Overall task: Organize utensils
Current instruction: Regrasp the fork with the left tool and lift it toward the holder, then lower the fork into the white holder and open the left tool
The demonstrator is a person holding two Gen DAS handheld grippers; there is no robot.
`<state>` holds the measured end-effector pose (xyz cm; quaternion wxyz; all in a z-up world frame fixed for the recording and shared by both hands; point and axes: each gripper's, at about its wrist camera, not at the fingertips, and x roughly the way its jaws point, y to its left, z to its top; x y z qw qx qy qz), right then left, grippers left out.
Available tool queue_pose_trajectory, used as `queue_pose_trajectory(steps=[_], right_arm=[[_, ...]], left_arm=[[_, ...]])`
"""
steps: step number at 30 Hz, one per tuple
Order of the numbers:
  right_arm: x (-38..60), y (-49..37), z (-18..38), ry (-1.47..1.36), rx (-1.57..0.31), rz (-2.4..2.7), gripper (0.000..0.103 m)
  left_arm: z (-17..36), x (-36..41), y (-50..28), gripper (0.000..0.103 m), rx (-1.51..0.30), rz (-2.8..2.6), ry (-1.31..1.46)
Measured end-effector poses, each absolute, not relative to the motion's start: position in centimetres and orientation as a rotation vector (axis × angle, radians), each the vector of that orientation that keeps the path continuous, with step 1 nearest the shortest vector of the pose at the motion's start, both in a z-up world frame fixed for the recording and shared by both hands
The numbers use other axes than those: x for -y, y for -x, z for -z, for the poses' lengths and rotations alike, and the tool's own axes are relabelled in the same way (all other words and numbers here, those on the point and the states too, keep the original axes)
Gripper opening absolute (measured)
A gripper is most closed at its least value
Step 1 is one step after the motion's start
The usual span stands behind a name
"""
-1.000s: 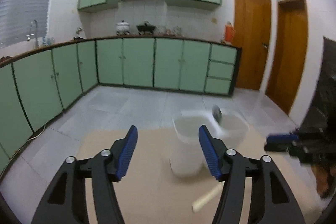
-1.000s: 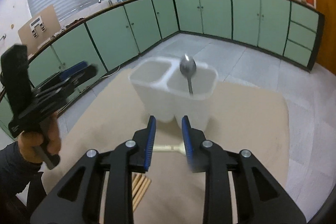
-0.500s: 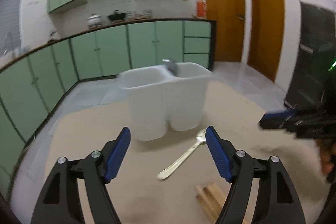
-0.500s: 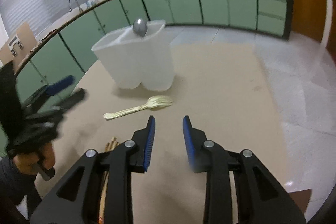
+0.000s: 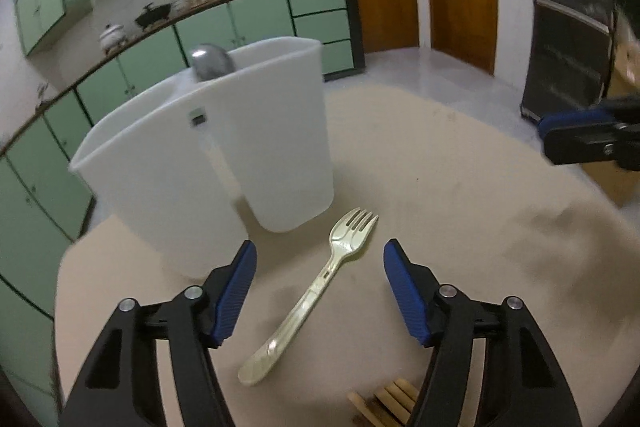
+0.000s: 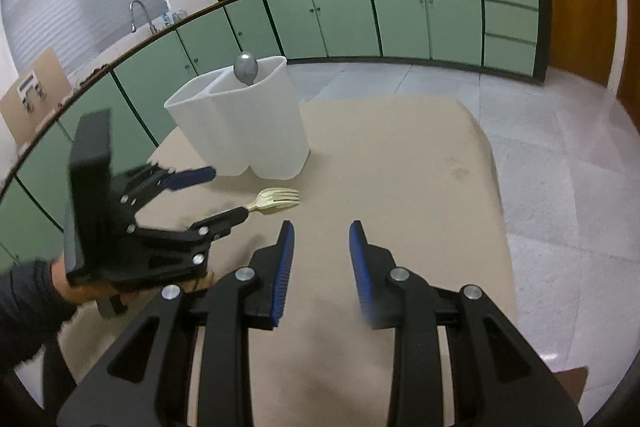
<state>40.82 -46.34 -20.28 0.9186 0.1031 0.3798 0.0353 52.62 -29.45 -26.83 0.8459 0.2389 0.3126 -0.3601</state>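
Straddling the fork, the left tongs stand wide and are closing, pads not yet on it, tilted down so the handle lies between them for a pickup. The fork lies flat on the surface just in front of the white holder, whose far compartment already keeps a spoon upright. Beside the holder, the right tongs hang partly open, holding nothing, likely kept clear; wooden sticks wait nearer than the fork.
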Motion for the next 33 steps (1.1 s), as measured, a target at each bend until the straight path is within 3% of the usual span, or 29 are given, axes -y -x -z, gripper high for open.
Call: queue_pose_trajectory(steps=[5,13,15,17,22,33], right_arm=[[45.7,-40.6,20.7,-0.161,-0.763,-0.082,0.029],[45.6,-40.4,21.7,-0.151,-0.764,-0.081,0.029],[45.7,-40.3,21.6,-0.152,-0.761,-0.075,0.029],[45.9,-40.1,21.4,-0.157,-0.76,-0.071,0.029],[45.8,-40.0,21.0,-0.149,-0.759,-0.07,0.029],[43.2,-39.9,20.2,-0.128,-0.745,-0.104,0.029]], left_arm=[[28.1,31.3,-54.1,0.044,-0.759,0.806,-0.544],[28.6,34.4,-55.2,0.043,-0.814,0.856,-0.674],[28.7,34.7,-55.3,0.026,-0.831,0.876,-0.671],[28.6,34.4,-55.0,0.023,-0.826,0.876,-0.67],[27.4,32.7,-52.8,0.023,-0.76,0.885,-0.617],[15.3,23.4,-51.1,0.023,-0.489,0.868,-0.218]])
